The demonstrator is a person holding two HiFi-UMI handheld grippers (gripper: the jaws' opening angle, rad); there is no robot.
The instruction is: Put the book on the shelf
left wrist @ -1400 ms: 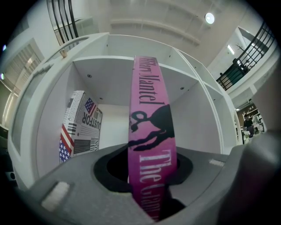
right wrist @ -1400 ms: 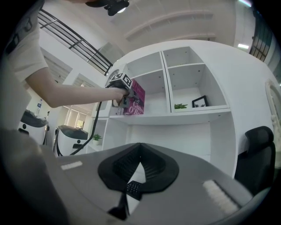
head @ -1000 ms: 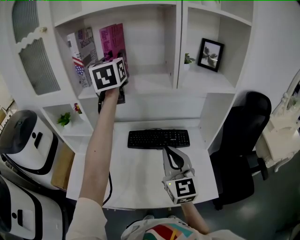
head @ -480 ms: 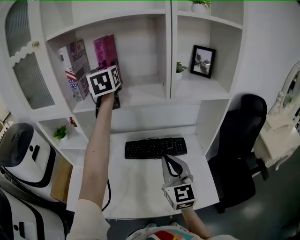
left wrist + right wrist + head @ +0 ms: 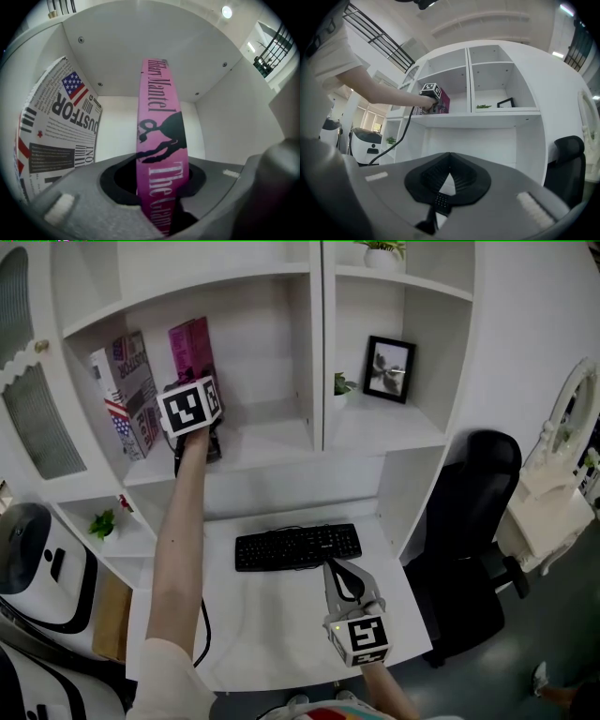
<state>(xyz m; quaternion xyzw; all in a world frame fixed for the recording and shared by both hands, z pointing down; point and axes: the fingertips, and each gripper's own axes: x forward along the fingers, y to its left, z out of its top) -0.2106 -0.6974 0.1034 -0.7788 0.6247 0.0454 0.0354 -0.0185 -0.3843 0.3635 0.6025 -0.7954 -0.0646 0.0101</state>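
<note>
Pink book (image 5: 159, 131) upright on the shelf (image 5: 262, 442) above and left of the keyboard (image 5: 298, 547), left gripper (image 5: 159, 211) fingers (image 5: 84, 206) clamped either side of its spine, right gripper (image 5: 440, 187) over the surface (image 5: 272, 615) just in front of the keyboard, fingers (image 5: 525, 197) together, empty.

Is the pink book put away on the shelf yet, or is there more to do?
Nearly. Done: the pink book is inside the shelf, upright, beside the book with the flag. In hand: the left gripper is clamped on its spine. Left: let go and pull back. I can't see whether the book's bottom rests on the board. The right gripper is shut and empty above the desk.
</note>
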